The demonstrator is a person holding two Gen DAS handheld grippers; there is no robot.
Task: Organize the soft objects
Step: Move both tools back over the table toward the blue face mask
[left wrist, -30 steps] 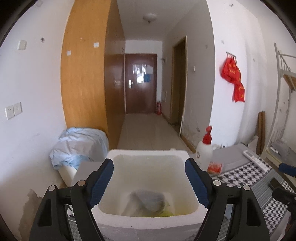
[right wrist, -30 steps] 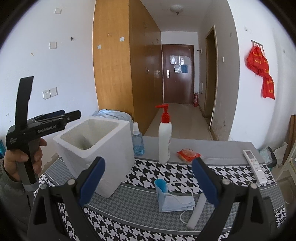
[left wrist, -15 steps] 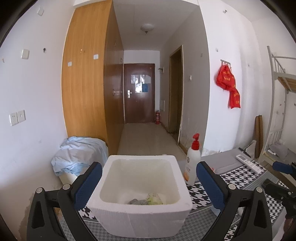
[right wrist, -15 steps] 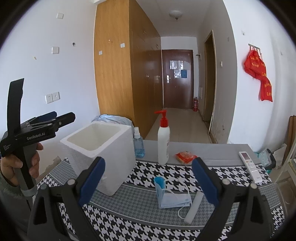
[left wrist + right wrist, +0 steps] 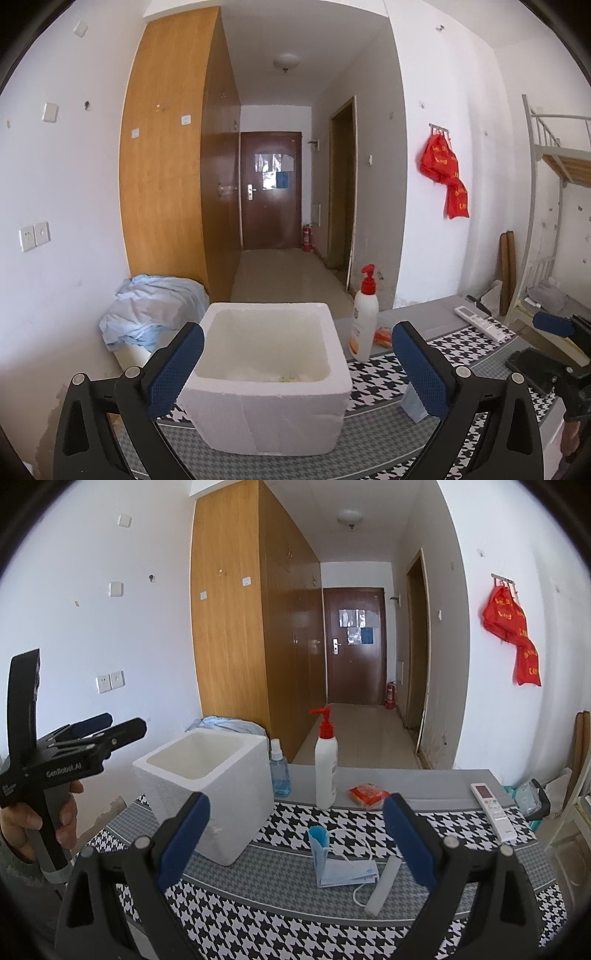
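Left gripper: the left gripper hangs in front of the foam box with its jaws spread wide and nothing between its blue pads. In the right wrist view it shows side-on at the left edge, held in a hand.
Right gripper: the right gripper is spread wide over the table, holding nothing; its blue pads frame the face mask.
Foam box: the white foam box stands upright on the houndstooth tablecloth at the table's left end. A little pale, yellowish material shows at its bottom, too dim to name.
Face mask: a blue face mask lies on the cloth right of the box, partly folded up, its white ear loop trailing beside it.
White tube: a white cylinder lies just right of the mask.
Pump bottle: a white pump bottle with a red top stands behind the mask, with a small blue bottle between it and the box.
Orange packet: an orange packet lies right of the pump bottle.
Remote control: a white remote control lies near the right edge.
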